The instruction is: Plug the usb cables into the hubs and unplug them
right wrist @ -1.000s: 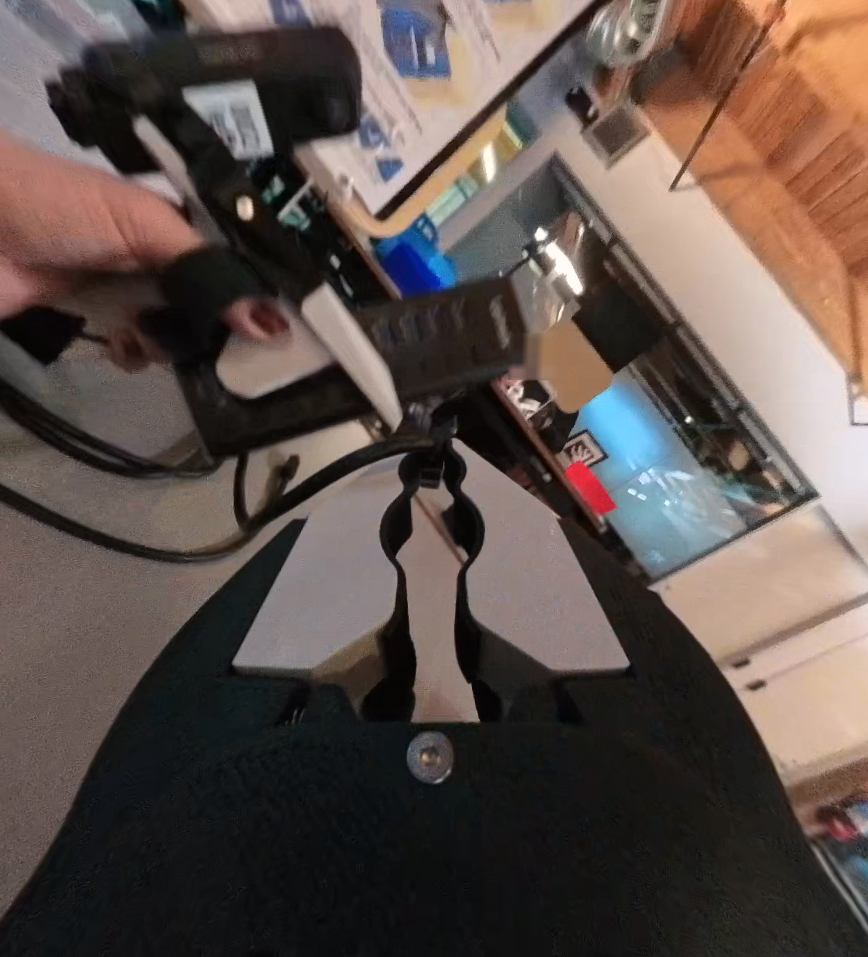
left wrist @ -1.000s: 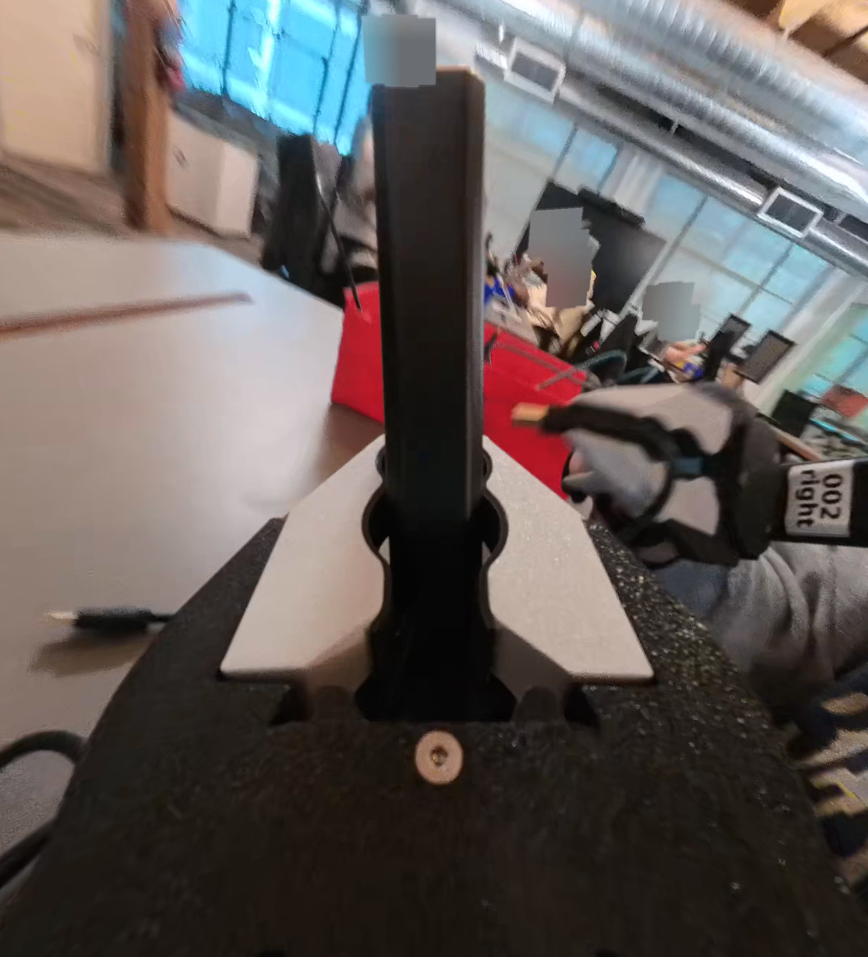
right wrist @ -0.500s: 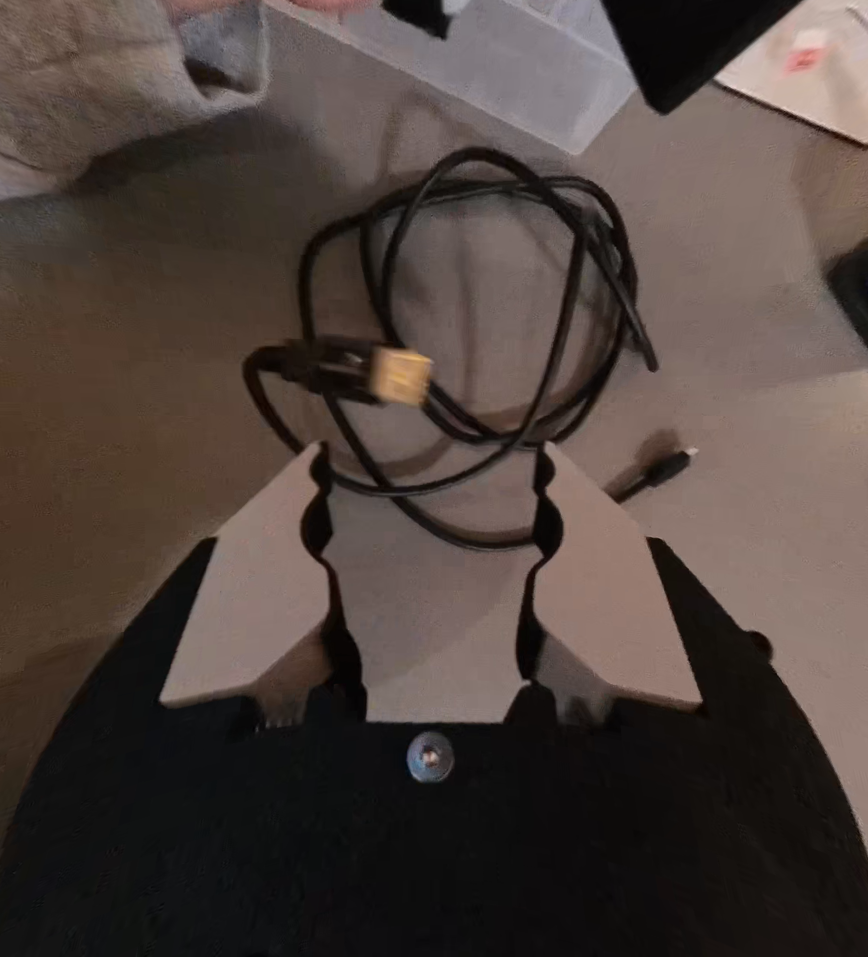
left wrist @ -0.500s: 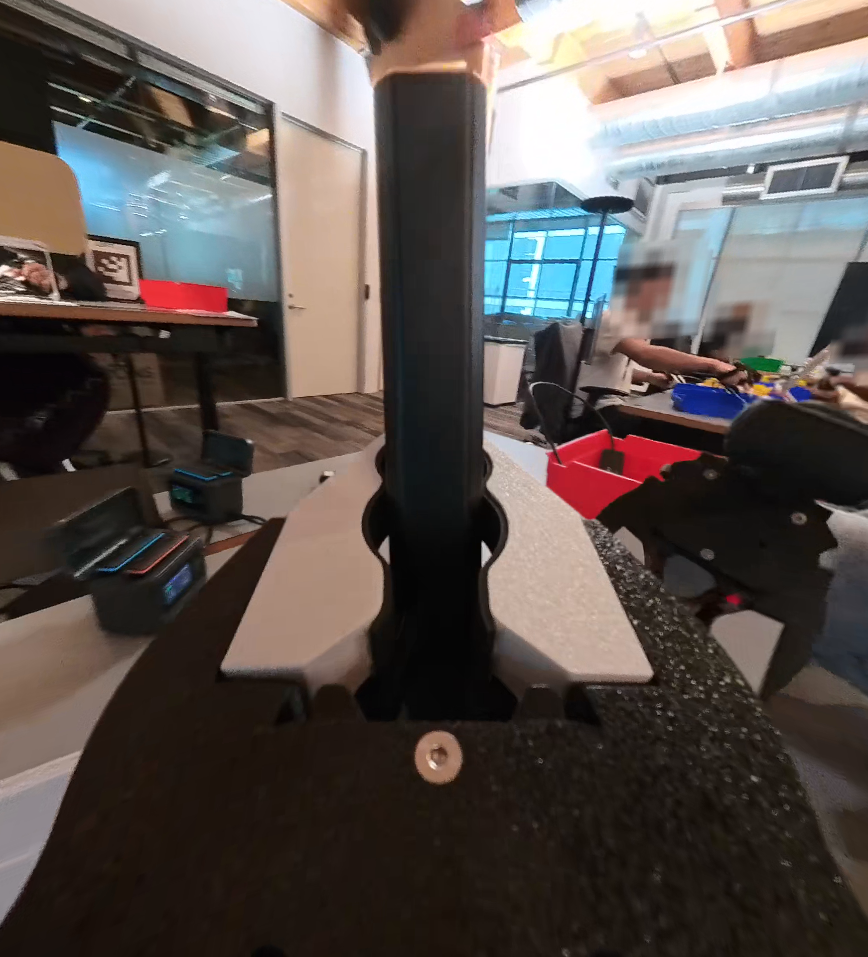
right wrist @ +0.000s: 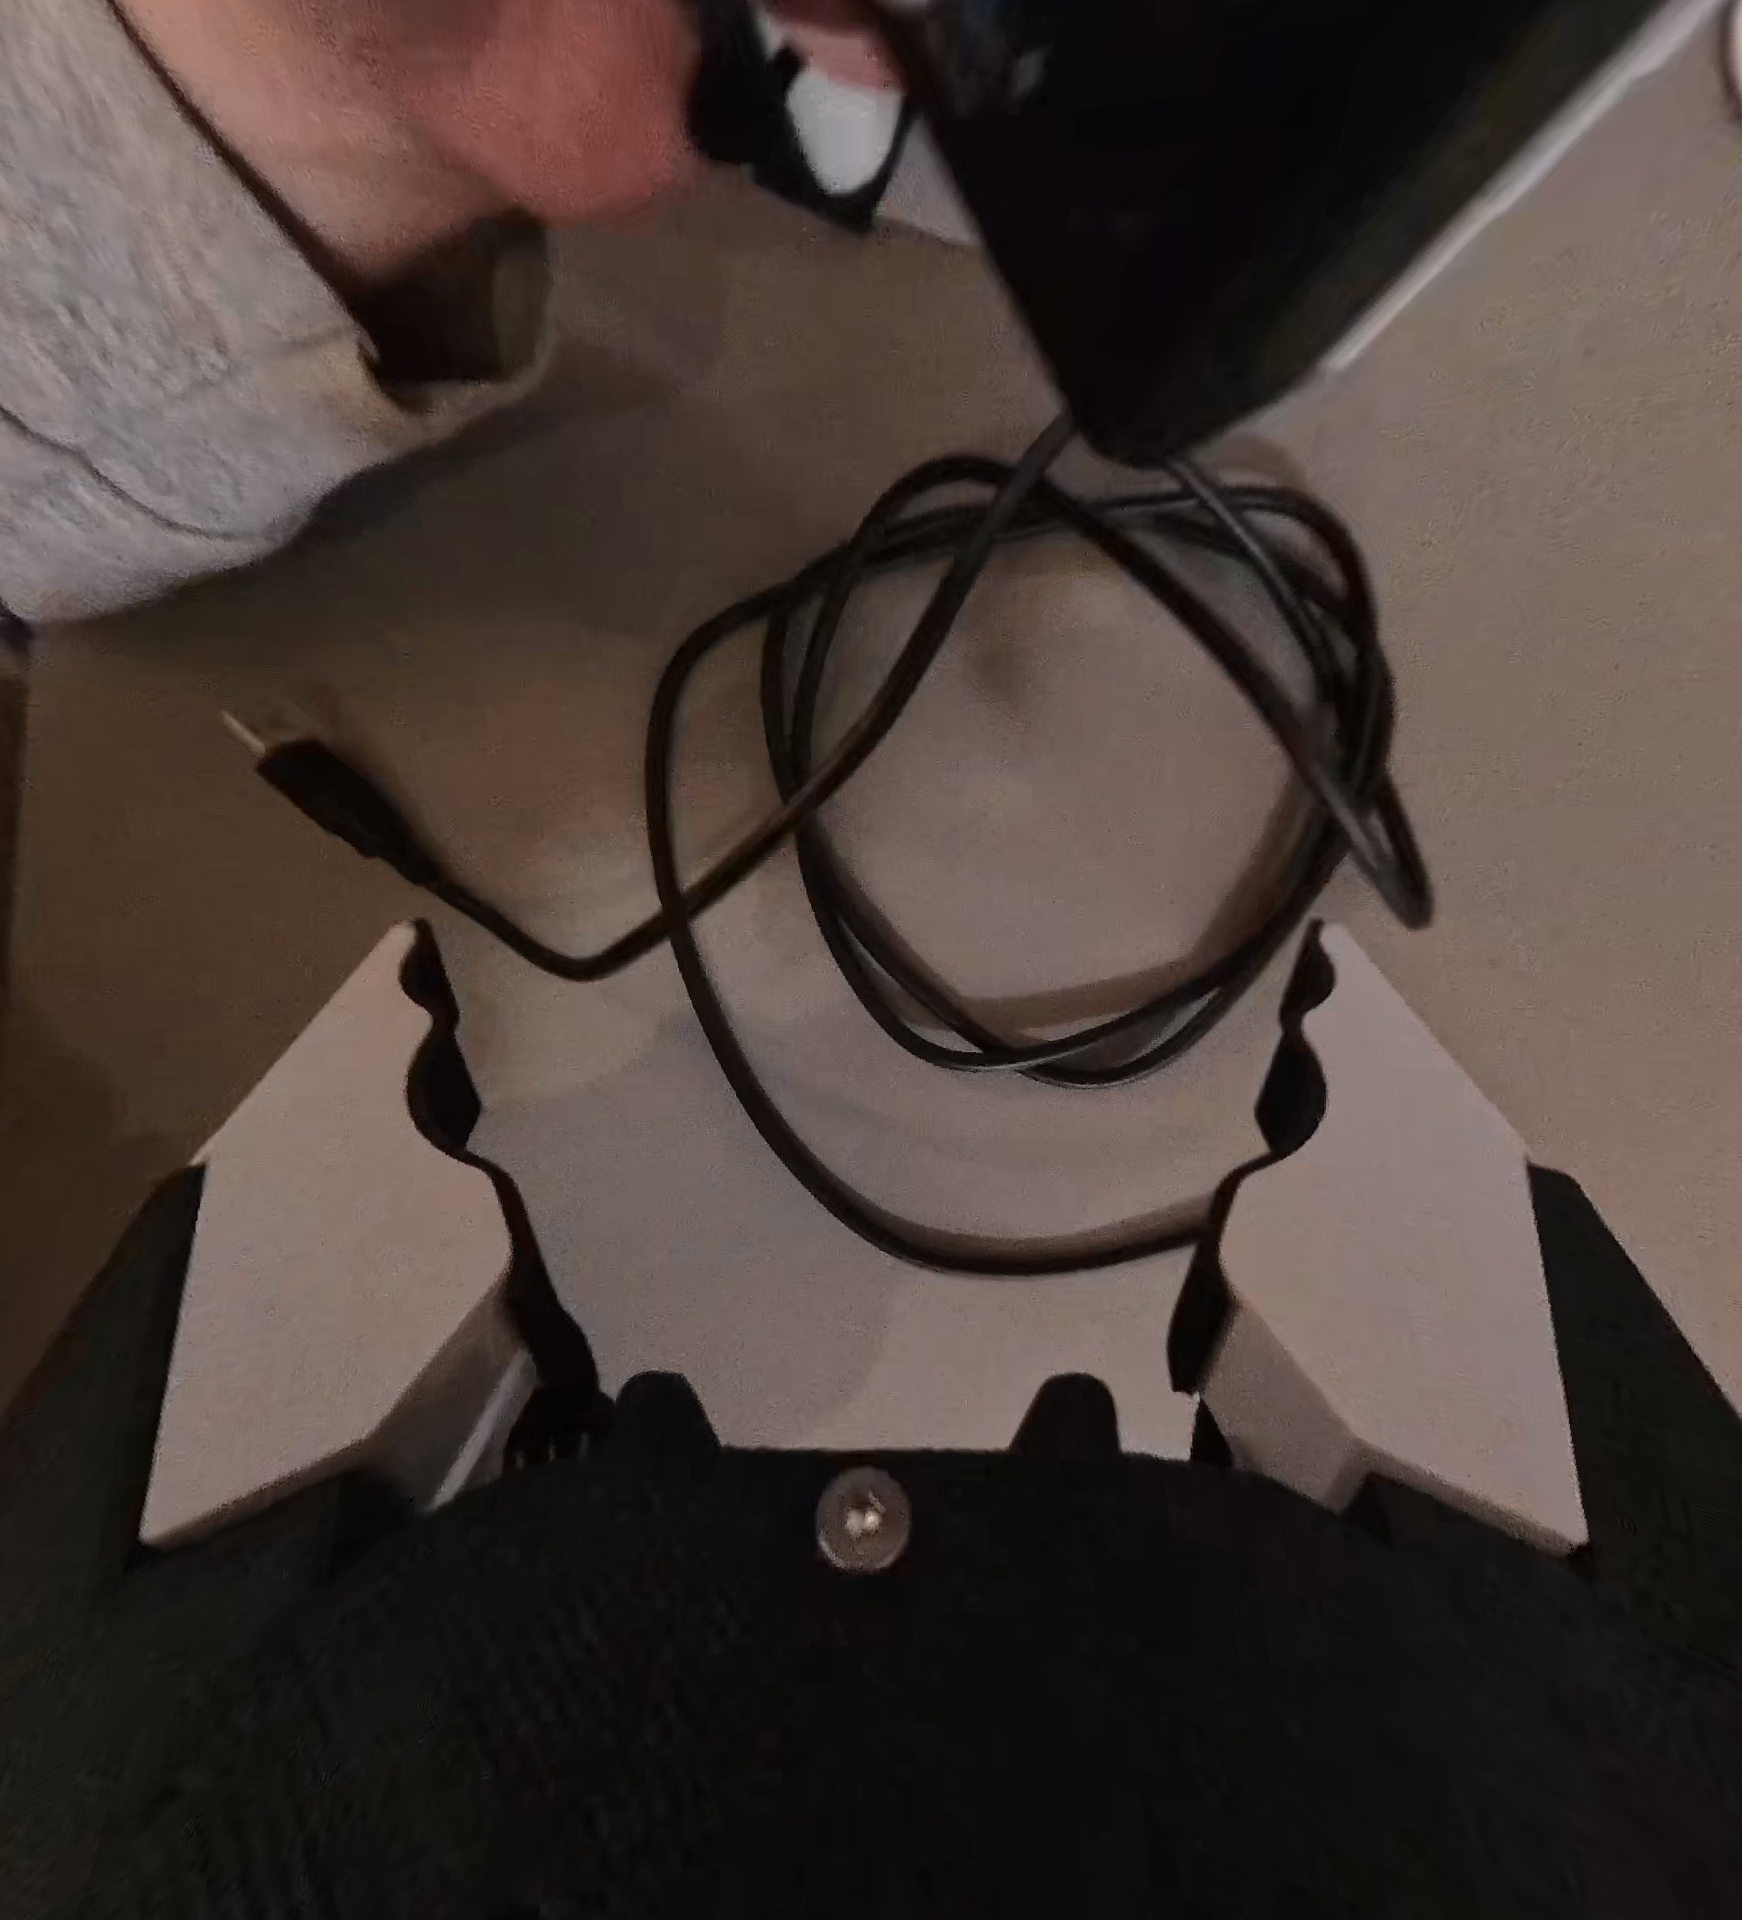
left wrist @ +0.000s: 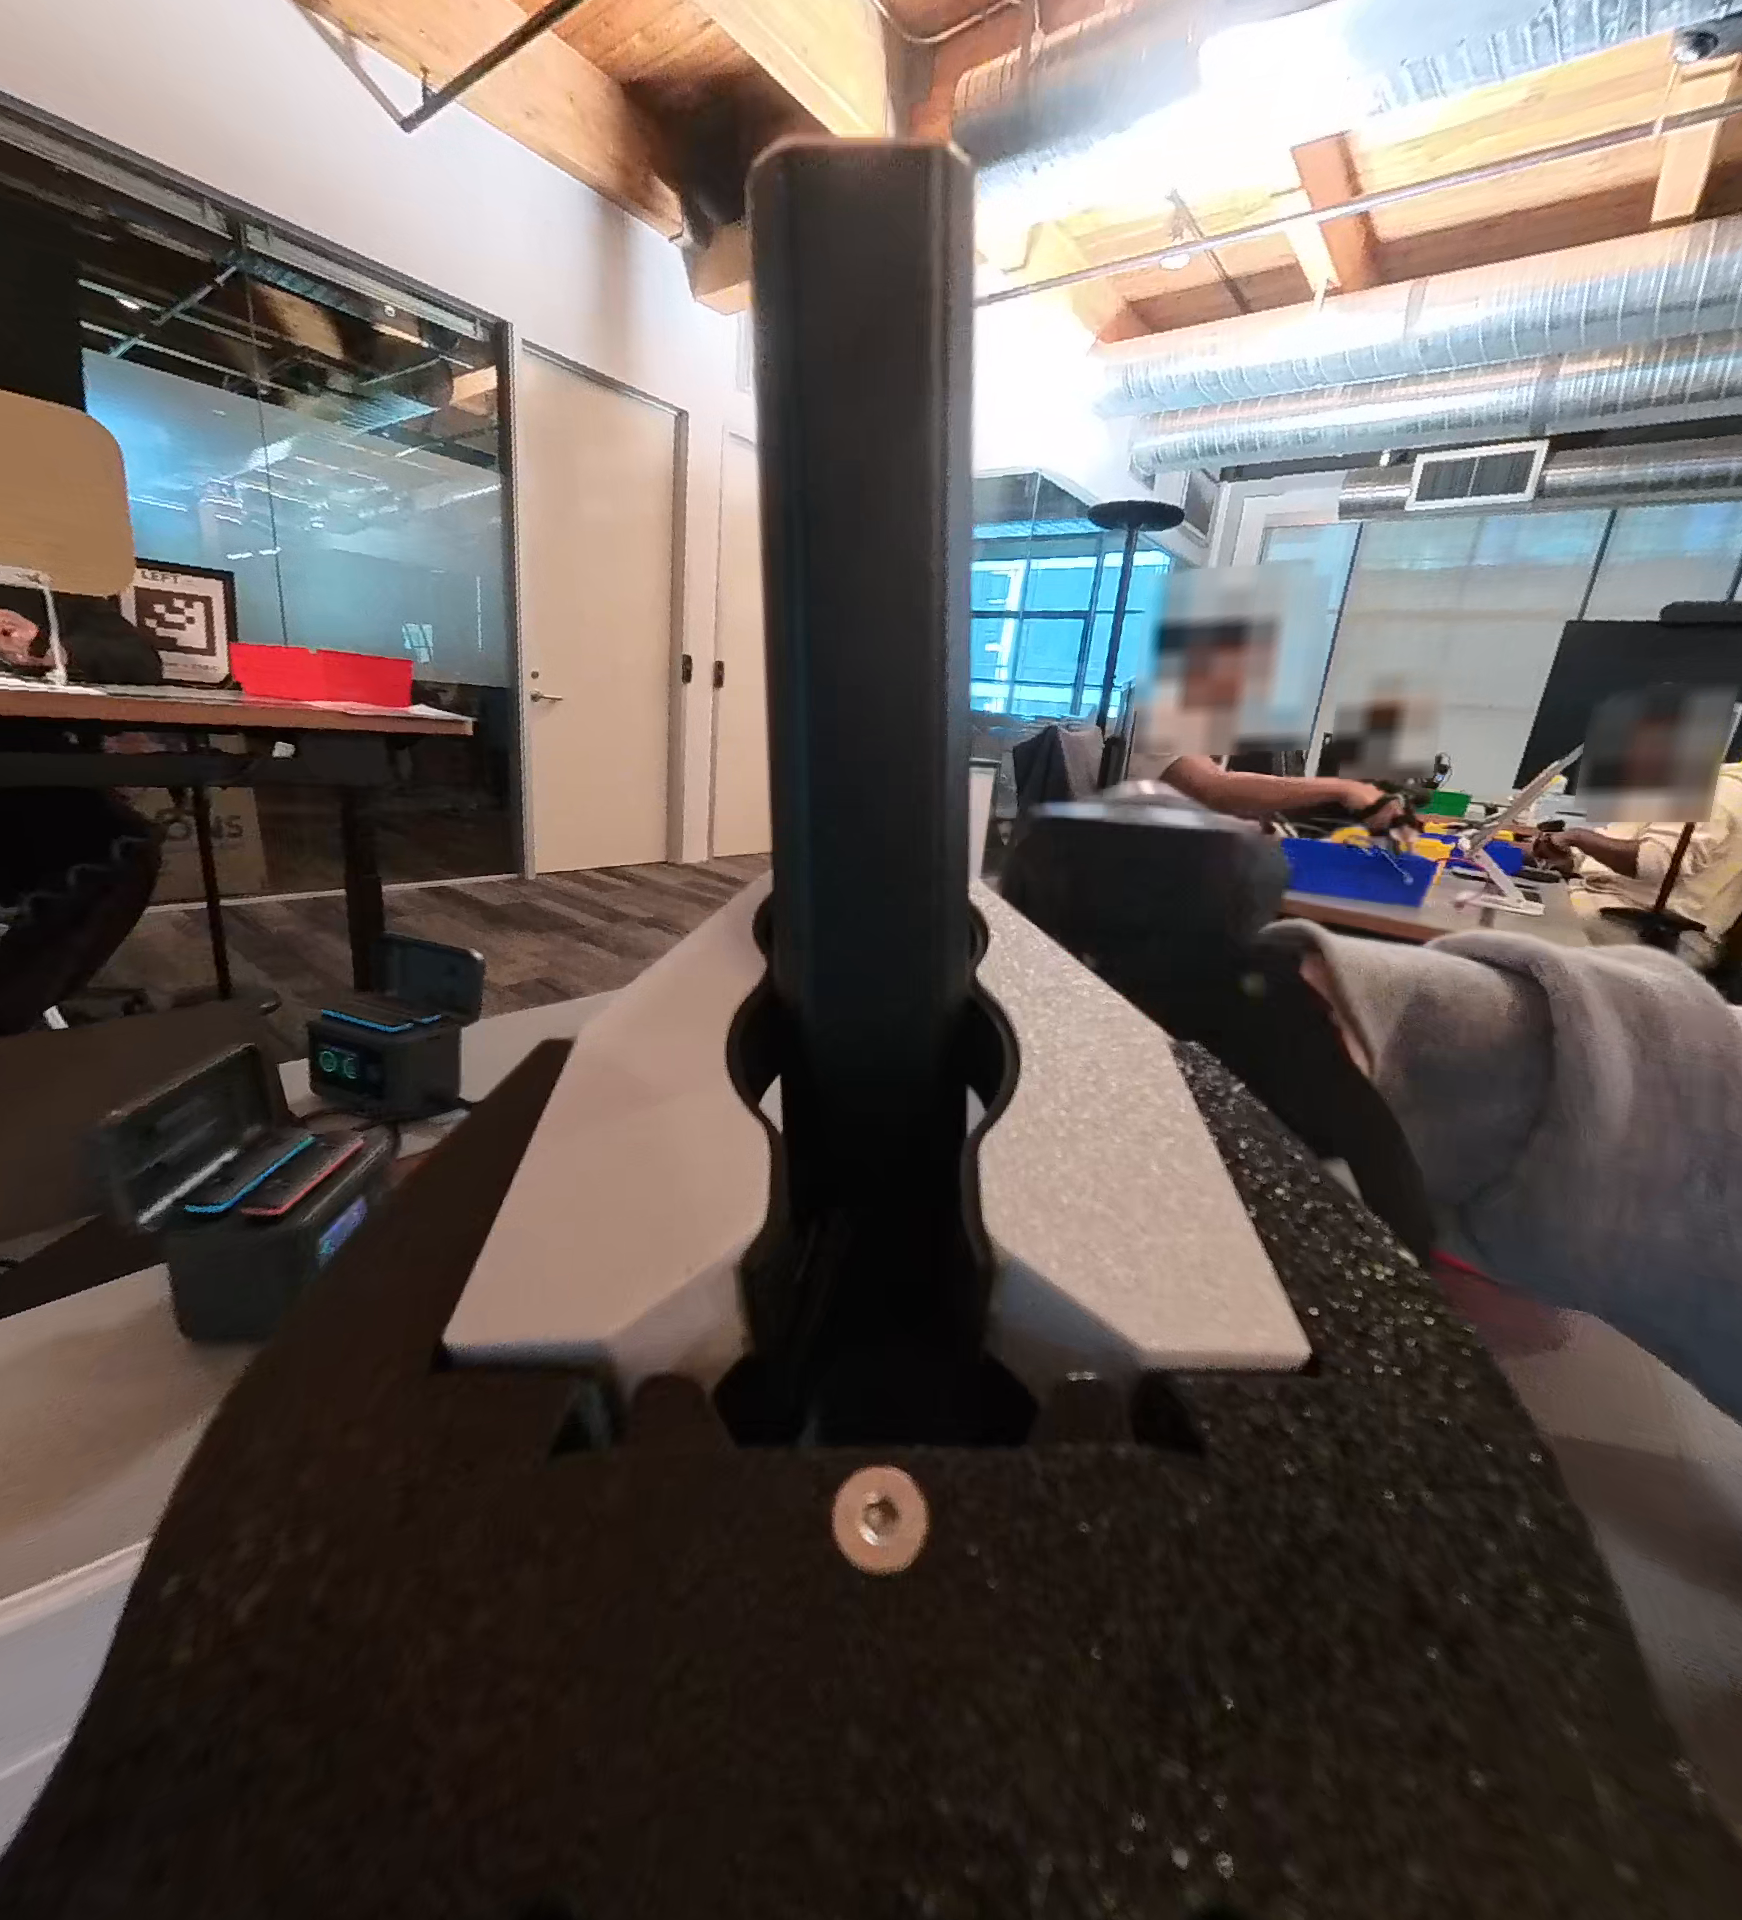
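Observation:
In the left wrist view my left gripper (left wrist: 867,914) is shut on a long black USB hub (left wrist: 862,571), which stands upright between the fingers. In the right wrist view my right gripper (right wrist: 862,935) is wide open and empty, looking straight down at a coiled black USB cable (right wrist: 1054,831) on the table. The cable's plug (right wrist: 316,769) lies free to the left, beyond the left fingertip. A dark blurred body (right wrist: 1210,156) hangs over the coil at the top, and one cable strand rises to it. The right gripper's dark body (left wrist: 1137,862) also shows in the left wrist view.
A hand and grey sleeve (right wrist: 119,312) reach in at the upper left. Two dark charger cases (left wrist: 233,1195) (left wrist: 394,1039) stand on the pale table (left wrist: 15,1403) at the left. A red bin (left wrist: 321,670) sits on a far desk. People sit at desks at the right. The tips of one gripper are about 15 centimeters away from the tips of the other.
My right gripper, shut on the cable's plug near the hub, opened and let go, then swung down over the coil. The plug now lies on the table. The left gripper turned, hub still held.

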`<action>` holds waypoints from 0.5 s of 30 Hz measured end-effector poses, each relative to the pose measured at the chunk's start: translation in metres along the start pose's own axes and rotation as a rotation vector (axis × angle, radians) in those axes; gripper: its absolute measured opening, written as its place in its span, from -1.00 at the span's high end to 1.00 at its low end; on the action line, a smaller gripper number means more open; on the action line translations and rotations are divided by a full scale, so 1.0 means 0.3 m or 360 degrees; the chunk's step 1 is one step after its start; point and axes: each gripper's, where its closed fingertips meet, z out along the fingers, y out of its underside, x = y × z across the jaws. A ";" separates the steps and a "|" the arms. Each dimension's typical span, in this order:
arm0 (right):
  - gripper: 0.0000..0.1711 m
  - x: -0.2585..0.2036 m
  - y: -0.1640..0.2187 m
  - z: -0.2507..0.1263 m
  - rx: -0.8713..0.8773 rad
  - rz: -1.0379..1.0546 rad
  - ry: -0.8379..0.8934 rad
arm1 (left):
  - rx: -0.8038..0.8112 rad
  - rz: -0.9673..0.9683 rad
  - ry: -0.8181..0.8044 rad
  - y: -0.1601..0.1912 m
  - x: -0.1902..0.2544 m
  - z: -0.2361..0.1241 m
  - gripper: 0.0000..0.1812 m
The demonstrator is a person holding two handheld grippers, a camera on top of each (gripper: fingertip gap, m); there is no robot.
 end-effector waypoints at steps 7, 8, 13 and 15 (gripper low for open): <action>-0.85 0.061 -0.155 0.052 0.0204 -0.0011 -0.0002 | 0.0112 0.0009 -0.0095 -0.069 -0.042 -0.057 0.71; -0.86 0.068 -0.163 0.086 0.0201 0.0042 -0.0035 | 0.0130 0.0005 -0.0129 -0.074 -0.057 -0.065 0.71; -0.82 0.137 -0.103 0.189 0.0029 0.0145 -0.0037 | 0.0149 0.0041 -0.0181 -0.085 -0.080 -0.087 0.72; -0.78 0.174 -0.048 0.210 -0.0088 0.0128 0.0041 | 0.0154 0.0068 -0.0215 -0.090 -0.088 -0.095 0.71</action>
